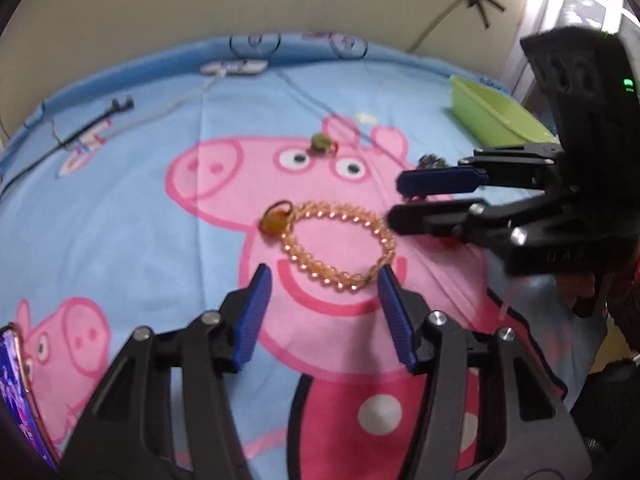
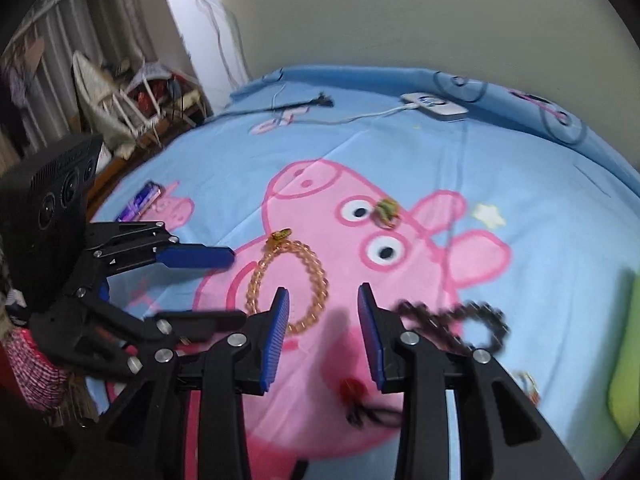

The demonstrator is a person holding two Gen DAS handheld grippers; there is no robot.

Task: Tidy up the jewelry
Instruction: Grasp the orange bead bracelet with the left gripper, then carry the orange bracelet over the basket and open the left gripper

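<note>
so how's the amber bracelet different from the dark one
The amber bracelet is translucent orange beads; the dark bracelet looks near-black. The amber bracelet carries a charm and lies between the two grippers; the dark bracelet lies right of the right gripper. Both are loops lying on the blanket.

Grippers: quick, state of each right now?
Left gripper: open, holding nothing, just short of the amber bracelet.
Right gripper: open, holding nothing.

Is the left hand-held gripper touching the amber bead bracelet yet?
Cannot tell. In the left wrist view the left hand-held gripper is open, its right pad tip at the amber bead bracelet's edge; neither view shows contact or a gap plainly.
</note>
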